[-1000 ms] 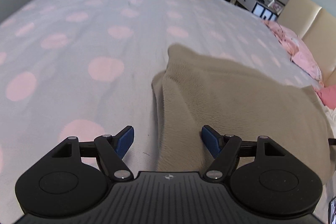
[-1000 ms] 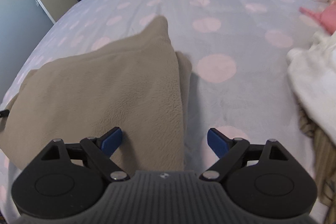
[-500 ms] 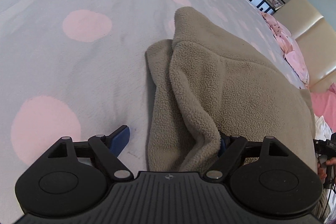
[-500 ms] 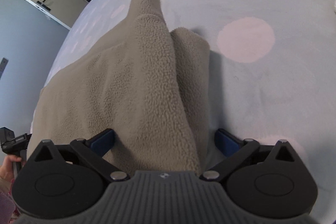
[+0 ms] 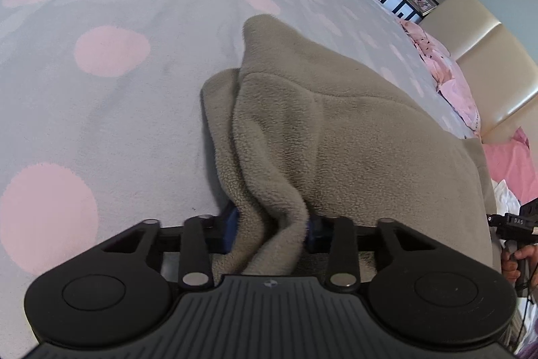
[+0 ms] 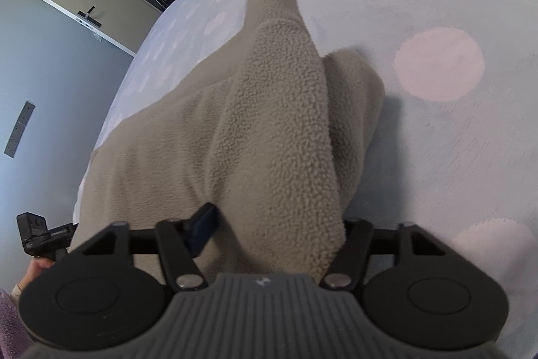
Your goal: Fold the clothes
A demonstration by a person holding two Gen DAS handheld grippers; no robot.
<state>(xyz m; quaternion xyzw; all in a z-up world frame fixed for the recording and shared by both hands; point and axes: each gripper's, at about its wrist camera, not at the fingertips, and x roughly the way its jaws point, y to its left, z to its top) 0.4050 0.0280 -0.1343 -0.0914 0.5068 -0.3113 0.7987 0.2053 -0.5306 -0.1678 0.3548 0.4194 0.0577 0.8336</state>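
Closing on the beige fleece garment (image 5: 336, 130): your left gripper (image 5: 270, 229) has a bunched fold of its near left edge between the blue pads (image 5: 231, 226), which press the fabric from both sides. The garment lies folded on the grey bedspread with pink dots (image 5: 111, 110). Your right gripper (image 6: 269, 226) is also closing, on the opposite edge (image 6: 282, 137); left pad (image 6: 201, 224) sits against the fleece, right pad is hidden under it, so can't confirm grip there.

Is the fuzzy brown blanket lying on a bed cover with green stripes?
No, the beige fleece lies on a pale grey bed cover with pink dots, not green stripes.
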